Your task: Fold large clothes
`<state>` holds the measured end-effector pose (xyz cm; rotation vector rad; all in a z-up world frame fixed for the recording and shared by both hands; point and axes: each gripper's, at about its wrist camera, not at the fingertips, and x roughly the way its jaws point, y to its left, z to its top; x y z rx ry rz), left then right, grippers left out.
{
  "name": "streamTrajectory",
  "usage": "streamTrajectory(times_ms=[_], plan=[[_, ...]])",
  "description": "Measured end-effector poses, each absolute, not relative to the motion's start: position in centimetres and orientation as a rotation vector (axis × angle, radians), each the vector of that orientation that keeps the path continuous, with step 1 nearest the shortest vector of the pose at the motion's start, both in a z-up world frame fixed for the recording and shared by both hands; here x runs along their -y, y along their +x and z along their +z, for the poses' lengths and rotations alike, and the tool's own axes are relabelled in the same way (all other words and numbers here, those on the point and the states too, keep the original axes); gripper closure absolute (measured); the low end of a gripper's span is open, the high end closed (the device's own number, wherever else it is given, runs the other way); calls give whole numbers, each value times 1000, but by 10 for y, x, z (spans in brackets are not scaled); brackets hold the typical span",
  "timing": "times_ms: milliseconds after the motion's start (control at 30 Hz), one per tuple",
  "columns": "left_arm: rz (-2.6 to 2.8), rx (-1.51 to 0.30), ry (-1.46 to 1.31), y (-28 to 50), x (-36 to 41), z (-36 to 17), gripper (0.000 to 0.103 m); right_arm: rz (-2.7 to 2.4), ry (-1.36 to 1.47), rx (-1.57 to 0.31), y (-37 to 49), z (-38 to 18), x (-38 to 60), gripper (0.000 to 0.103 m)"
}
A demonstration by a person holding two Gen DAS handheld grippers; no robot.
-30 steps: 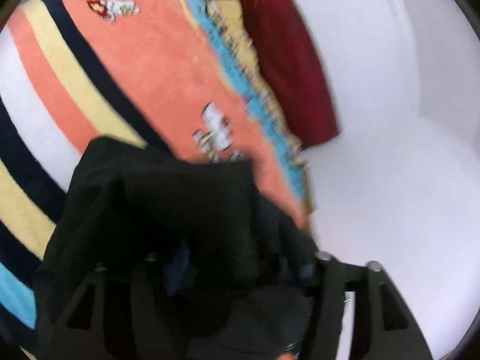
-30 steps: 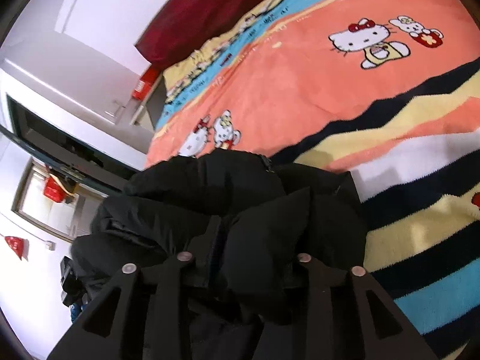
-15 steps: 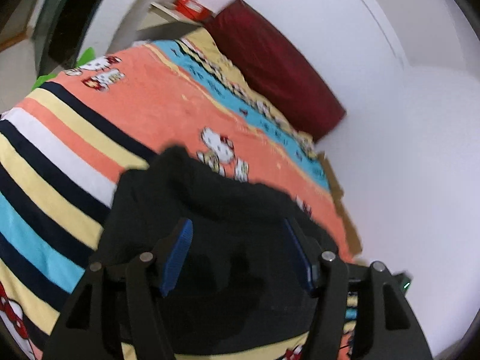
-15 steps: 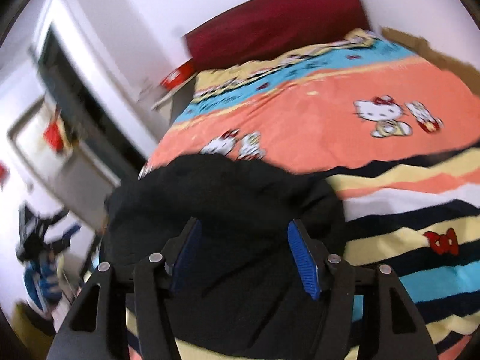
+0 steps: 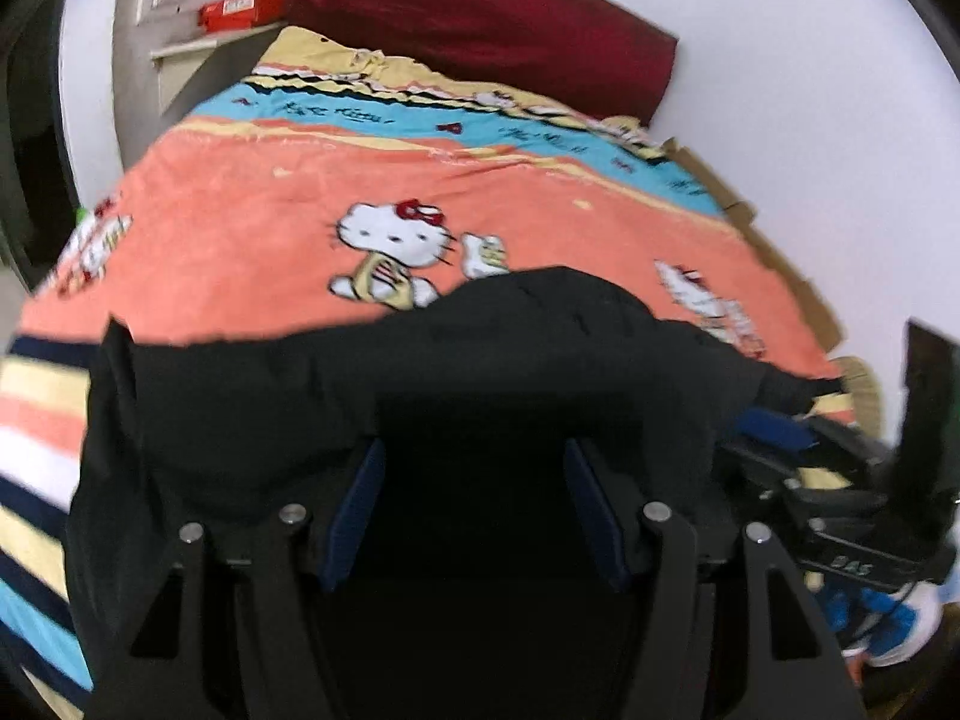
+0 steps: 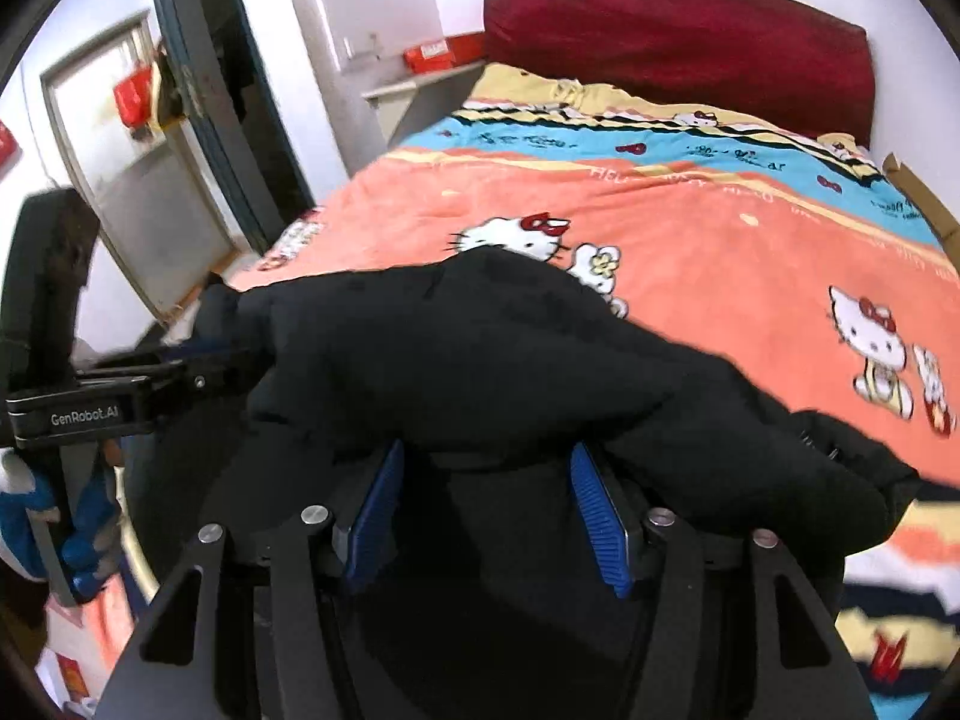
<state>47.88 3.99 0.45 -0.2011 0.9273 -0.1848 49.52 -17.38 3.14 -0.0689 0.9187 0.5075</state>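
Note:
A large black padded garment [image 5: 540, 354] lies bunched on the striped cartoon-cat blanket [image 5: 252, 240] near the bed's foot; it also shows in the right wrist view [image 6: 480, 348]. My left gripper [image 5: 474, 510] is open, its blue pads [image 5: 354, 510] spread apart with black cloth lying between and over the tips. My right gripper [image 6: 486, 504] is open too, its blue pads [image 6: 594, 516] apart, the garment draped over the fingertips. Each gripper shows at the other view's edge, the right one [image 5: 840, 480] and the left one [image 6: 120, 396].
A dark red headboard cushion [image 6: 678, 36] stands at the bed's far end against a white wall. A shelf with a red box [image 6: 429, 57] sits at the far left of the bed. An open doorway [image 6: 228, 90] lies to the left.
Both grippers have opened and let go of the black garment, which has dropped onto the blanket. Both cameras have swung to look along the bed toward the headboard.

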Motion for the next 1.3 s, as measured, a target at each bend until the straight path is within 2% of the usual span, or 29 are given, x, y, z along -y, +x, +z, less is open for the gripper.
streamTrajectory(times_ms=[167, 233, 333, 533, 633, 800, 867, 967, 1100, 1300], plan=[[-107, -961, -164, 545, -46, -21, 41, 471, -96, -952, 550, 13, 169, 46], [-96, -973, -165, 562, -48, -33, 37, 452, -93, -961, 567, 6, 169, 46], [-78, -1001, -173, 579, -49, -51, 34, 438, -34, -1022, 594, -16, 173, 46], [-54, -1012, -140, 596, -45, -65, 33, 413, 7, -1022, 611, -41, 176, 46], [-54, -1022, -154, 592, -48, -56, 33, 400, -14, -1027, 613, -35, 172, 46], [-31, -927, -197, 546, -72, -19, 34, 394, -39, -897, 572, 9, 191, 46], [-6, -940, -190, 532, -87, -21, 34, 413, -29, -870, 553, 17, 206, 44], [50, -981, -174, 527, -111, -41, 34, 384, -67, -925, 551, -5, 220, 44], [48, -995, -244, 531, -134, -62, 33, 372, 81, -969, 565, -37, 252, 44], [95, -967, -220, 524, -131, -62, 33, 303, 78, -972, 566, -42, 253, 44]])
